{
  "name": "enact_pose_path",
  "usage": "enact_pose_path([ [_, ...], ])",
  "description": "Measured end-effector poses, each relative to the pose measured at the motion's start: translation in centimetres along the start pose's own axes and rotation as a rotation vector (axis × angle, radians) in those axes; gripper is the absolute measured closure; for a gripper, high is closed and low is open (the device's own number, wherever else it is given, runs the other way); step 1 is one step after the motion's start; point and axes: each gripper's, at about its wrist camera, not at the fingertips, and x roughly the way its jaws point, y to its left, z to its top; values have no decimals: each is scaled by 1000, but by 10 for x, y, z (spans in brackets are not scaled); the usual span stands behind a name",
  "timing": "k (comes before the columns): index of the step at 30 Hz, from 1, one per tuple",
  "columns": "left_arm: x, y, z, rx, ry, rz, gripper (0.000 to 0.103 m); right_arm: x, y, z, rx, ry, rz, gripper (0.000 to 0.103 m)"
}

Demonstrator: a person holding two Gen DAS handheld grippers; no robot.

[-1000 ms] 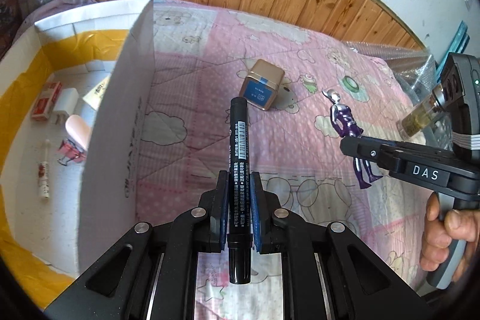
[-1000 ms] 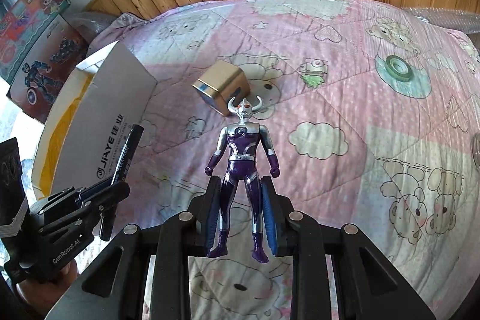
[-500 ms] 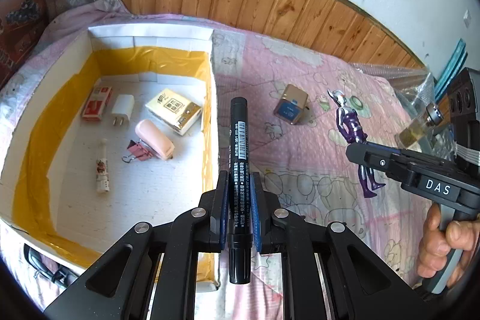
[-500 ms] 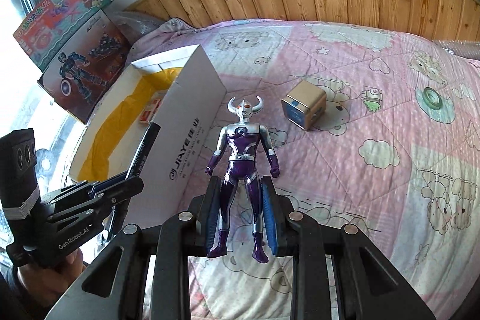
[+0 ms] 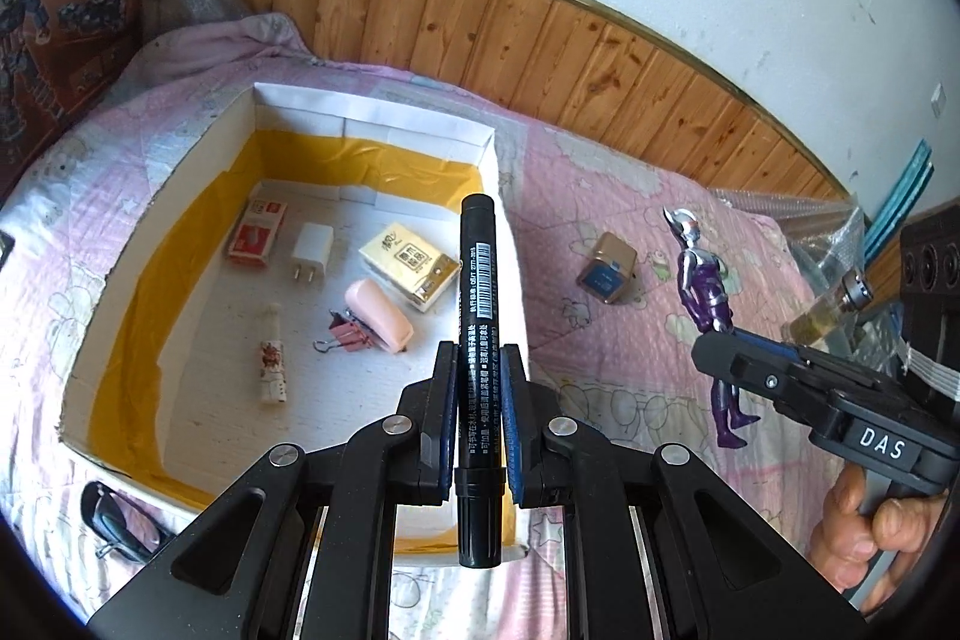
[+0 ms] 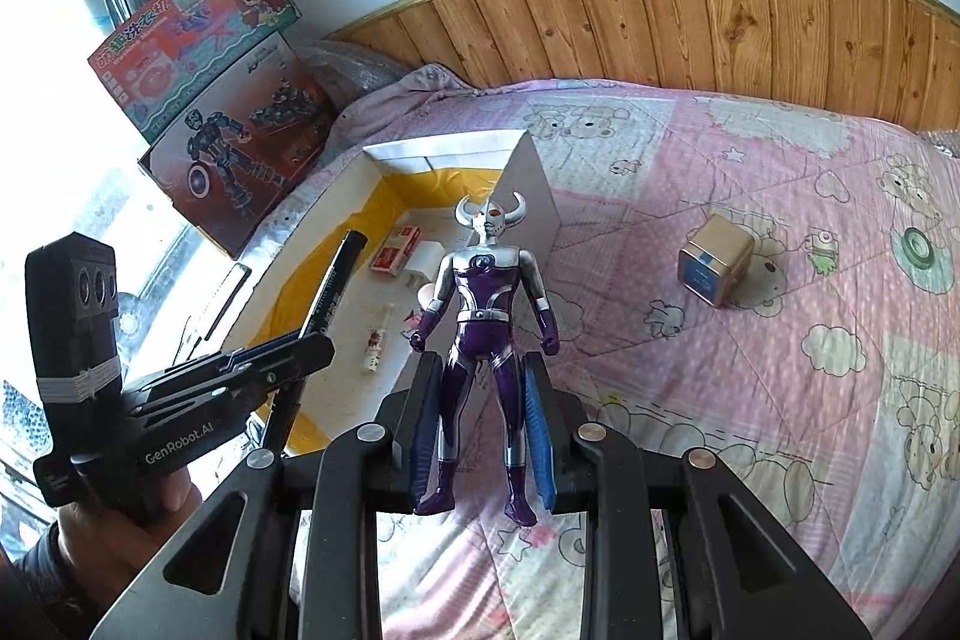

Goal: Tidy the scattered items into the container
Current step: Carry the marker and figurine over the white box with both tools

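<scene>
1. The left gripper (image 5: 477,400) has its jaws clenched on a black marker (image 5: 478,304). The marker stands along the jaws, cap end toward the camera, tip pointing forward over the near right corner of the box (image 5: 372,124).
2. The right gripper (image 6: 485,418) has its jaws clamped on the legs of a purple and silver figure (image 6: 487,292). The figure stands upright in the jaws, its horned head forward, and is held in the air just right of the box's right wall.
3. The box is white cardboard, open at the top, lined with yellow tape along its lower walls. It rests on a pink quilted bed (image 6: 780,340).
4. The box contains: a red and white carton (image 5: 257,238), a white charger (image 5: 312,253), a yellow tissue pack (image 5: 408,262), a pink oblong case (image 5: 378,313), a pink binder clip (image 5: 342,337) touching the case, and a small white patterned tube (image 5: 273,361).
5. A small gold and blue cube tin (image 6: 714,259) lies on the bed, right of the box and well apart from it.
6. A small amber bottle (image 5: 825,313) shows at the right edge of the left wrist view, behind the right gripper.
7. A hand (image 5: 864,526) grips the right gripper's handle.
8. Toy cartons (image 6: 216,100) lean by the wall left of the bed.
</scene>
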Motion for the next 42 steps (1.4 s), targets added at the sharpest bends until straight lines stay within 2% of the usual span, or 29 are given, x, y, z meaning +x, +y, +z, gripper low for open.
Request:
enact_pose_path([
  [9, -23, 49, 19, -92, -70, 55, 90, -1, 28, 3, -28, -30, 30, 75],
  [20, -22, 80, 14, -111, -58, 125, 90, 15, 65, 3, -77, -31, 57, 75],
  [30, -14, 96, 18, -113, -51, 143, 90, 44, 101, -2, -146, -9, 59, 75],
  [42, 5, 110, 22, -112, -15, 177, 90, 80, 106, -2, -187, 24, 8, 75],
])
